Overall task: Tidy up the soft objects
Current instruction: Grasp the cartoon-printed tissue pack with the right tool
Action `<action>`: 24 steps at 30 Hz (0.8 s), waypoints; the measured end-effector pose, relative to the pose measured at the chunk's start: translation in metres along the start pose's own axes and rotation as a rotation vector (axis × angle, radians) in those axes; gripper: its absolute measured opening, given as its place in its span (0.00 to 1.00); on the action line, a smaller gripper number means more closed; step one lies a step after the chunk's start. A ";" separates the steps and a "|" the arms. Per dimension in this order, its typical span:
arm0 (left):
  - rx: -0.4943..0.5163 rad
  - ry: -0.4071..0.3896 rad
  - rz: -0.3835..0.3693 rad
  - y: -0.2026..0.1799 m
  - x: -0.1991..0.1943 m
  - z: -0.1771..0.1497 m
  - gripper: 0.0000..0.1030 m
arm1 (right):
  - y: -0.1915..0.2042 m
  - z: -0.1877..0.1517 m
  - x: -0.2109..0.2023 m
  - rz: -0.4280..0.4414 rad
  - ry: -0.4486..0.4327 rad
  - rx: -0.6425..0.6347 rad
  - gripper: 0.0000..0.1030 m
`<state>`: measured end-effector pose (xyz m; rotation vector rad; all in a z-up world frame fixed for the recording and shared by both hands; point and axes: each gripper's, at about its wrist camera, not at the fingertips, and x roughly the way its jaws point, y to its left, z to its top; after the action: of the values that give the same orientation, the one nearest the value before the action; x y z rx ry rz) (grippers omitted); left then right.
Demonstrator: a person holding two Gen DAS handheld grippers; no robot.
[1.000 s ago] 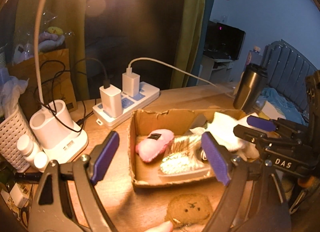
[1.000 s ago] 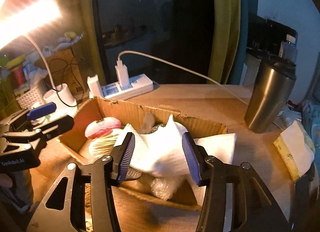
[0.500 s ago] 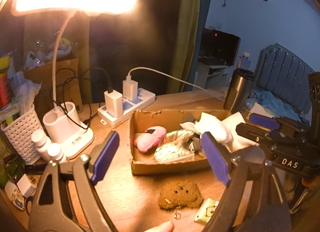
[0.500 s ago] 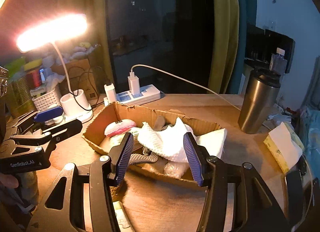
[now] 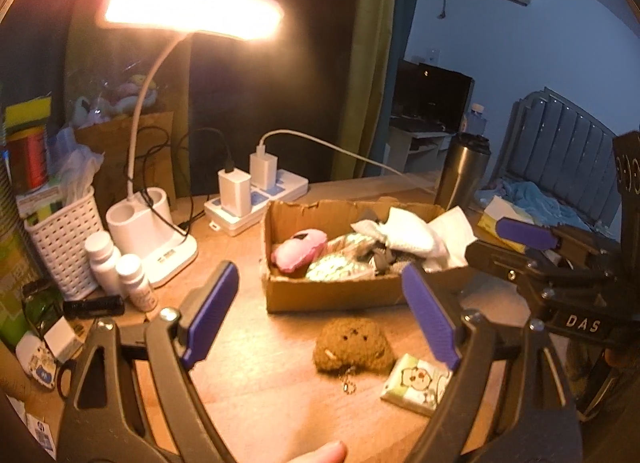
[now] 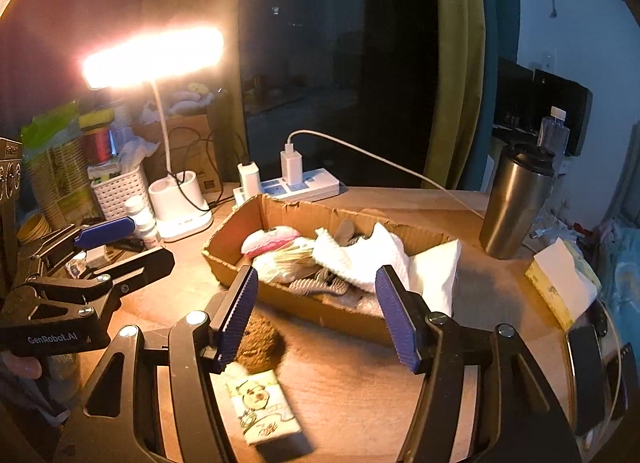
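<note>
bare desk [image 5: 260, 383] between cardboard box [image 5: 332, 295] front edge, brown plush [image 5: 352, 345].

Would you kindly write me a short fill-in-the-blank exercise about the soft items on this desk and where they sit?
1. The pink plush lies inside the ____ box.
2. The brown plush toy rests on the desk, ____ the box.
3. Beside the brown plush toy lies a small packet printed with a cartoon ____.
4. The steel tumbler stands ____ on the desk.

Missing words: cardboard; outside; face; upright
</note>
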<state>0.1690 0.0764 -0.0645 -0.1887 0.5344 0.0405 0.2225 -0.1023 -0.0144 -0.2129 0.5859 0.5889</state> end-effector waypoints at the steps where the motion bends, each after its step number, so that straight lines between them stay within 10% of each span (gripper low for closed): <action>1: -0.002 0.000 0.000 0.001 -0.002 -0.002 0.83 | 0.002 -0.003 -0.002 -0.001 0.002 -0.002 0.63; 24: -0.049 0.014 0.030 0.014 -0.034 -0.055 0.83 | 0.029 -0.058 -0.001 0.053 0.095 -0.031 0.70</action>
<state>0.1112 0.0805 -0.0957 -0.2286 0.5505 0.0817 0.1783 -0.1002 -0.0619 -0.2562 0.6762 0.6419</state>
